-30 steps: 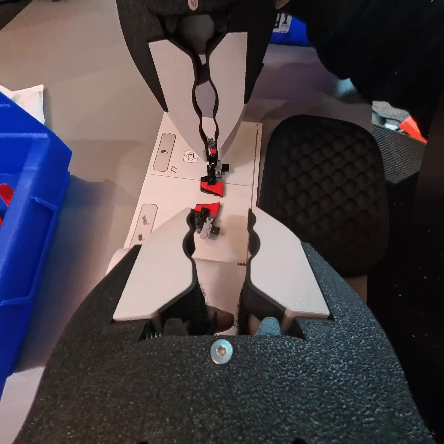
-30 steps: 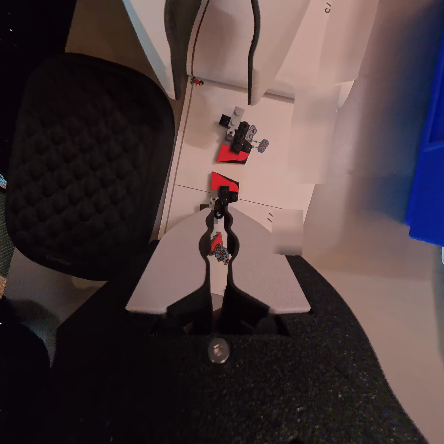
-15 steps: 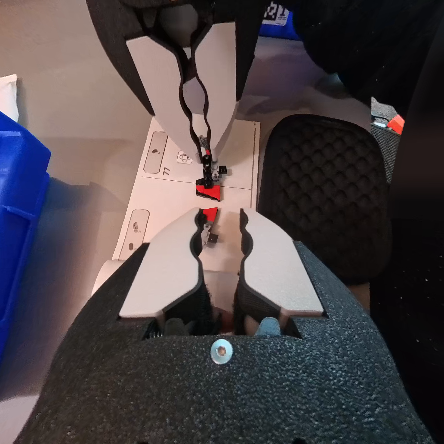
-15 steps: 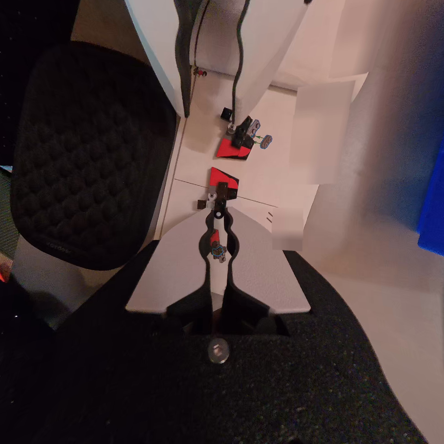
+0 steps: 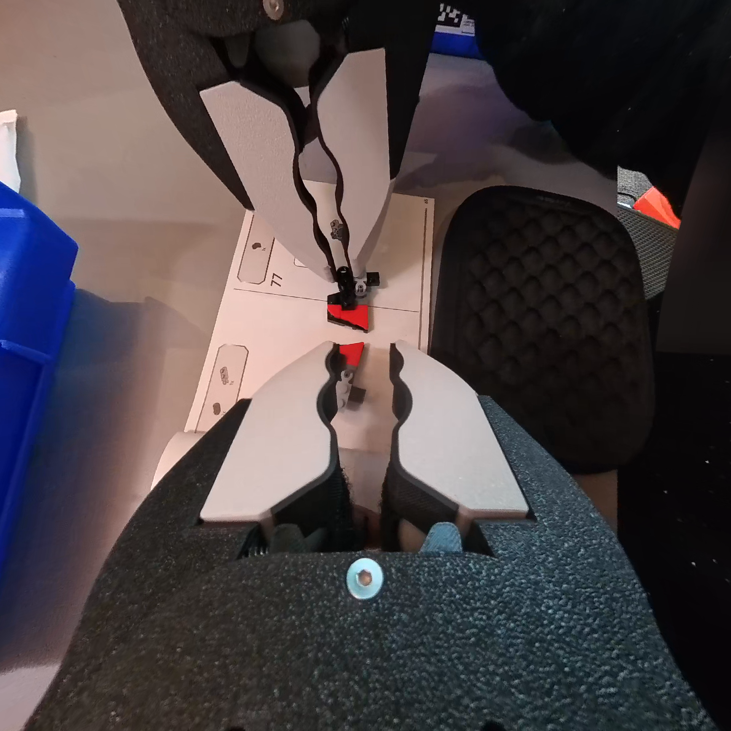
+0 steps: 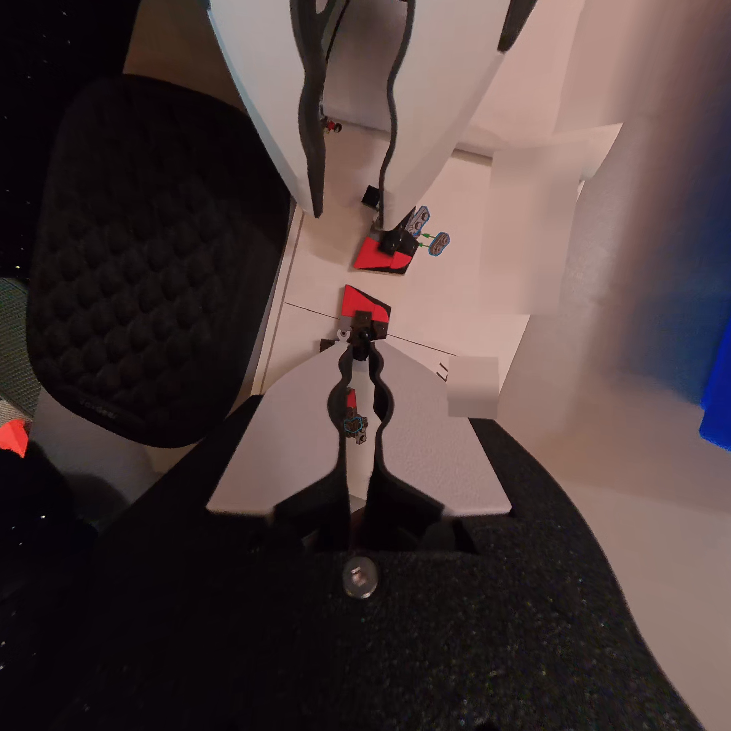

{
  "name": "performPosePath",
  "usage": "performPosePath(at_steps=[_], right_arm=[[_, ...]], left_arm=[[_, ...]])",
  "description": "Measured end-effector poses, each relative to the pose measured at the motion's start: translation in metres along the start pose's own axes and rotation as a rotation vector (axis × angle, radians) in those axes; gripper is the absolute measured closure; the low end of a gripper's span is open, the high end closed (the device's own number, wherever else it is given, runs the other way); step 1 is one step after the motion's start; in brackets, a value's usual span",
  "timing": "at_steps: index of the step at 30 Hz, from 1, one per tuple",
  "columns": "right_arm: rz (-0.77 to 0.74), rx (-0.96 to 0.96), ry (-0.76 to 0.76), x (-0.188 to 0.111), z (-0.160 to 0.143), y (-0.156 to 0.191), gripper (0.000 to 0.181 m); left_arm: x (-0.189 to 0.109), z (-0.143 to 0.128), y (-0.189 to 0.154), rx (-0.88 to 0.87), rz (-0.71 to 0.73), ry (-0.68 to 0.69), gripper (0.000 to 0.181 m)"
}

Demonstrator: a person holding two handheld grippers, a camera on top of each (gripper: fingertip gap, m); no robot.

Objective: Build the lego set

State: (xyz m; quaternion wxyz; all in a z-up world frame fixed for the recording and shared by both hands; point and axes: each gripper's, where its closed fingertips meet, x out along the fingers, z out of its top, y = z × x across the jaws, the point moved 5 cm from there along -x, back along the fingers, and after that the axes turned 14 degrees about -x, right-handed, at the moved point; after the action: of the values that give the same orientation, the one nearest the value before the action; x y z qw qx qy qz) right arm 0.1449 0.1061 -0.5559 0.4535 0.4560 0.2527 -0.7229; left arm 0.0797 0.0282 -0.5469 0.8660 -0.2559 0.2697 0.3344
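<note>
Two small red-and-black lego assemblies lie on a white instruction page (image 5: 277, 328). The near assembly (image 5: 351, 356), with a grey part and a black stud piece, lies between the fingers of my left gripper (image 5: 362, 348), which is open with its left finger close against it. My right gripper (image 5: 343, 273) is shut on a small black piece (image 5: 343, 279) that touches the top of the far assembly (image 5: 350, 316). In the right wrist view my right gripper (image 6: 360, 348) presses the black piece against that assembly (image 6: 364, 302). The left gripper (image 6: 348, 217) hangs open over the other assembly (image 6: 379, 255).
A black quilted pad (image 5: 542, 328) lies right of the page; it also shows in the right wrist view (image 6: 158, 257). A blue bin (image 5: 27, 316) stands at the left. A small black piece (image 5: 372, 278) lies beside the far assembly. A red part (image 5: 654, 205) sits beyond the pad. Across from one pair of fingers to the other is roughly 5 cm.
My left gripper has moved forward around the near assembly and its jaws have narrowed. My right gripper stays shut on the black piece at the far assembly.
</note>
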Motion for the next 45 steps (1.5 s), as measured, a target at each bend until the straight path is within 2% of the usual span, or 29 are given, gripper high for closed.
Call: performPosePath(at_steps=[26,32,45], right_arm=[[0.028,0.018,0.016,-0.001,0.002,-0.001,0.173],[0.022,0.031,0.019,-0.001,0.0,0.001,0.173],[0.043,0.056,0.001,0.002,0.001,0.001,0.173]], left_arm=[[-0.001,-0.003,0.002,-0.003,0.0,-0.002,0.153],[0.014,0.007,0.009,0.02,0.067,0.001,0.174],[0.038,0.014,0.003,0.045,0.033,0.041,0.171]])
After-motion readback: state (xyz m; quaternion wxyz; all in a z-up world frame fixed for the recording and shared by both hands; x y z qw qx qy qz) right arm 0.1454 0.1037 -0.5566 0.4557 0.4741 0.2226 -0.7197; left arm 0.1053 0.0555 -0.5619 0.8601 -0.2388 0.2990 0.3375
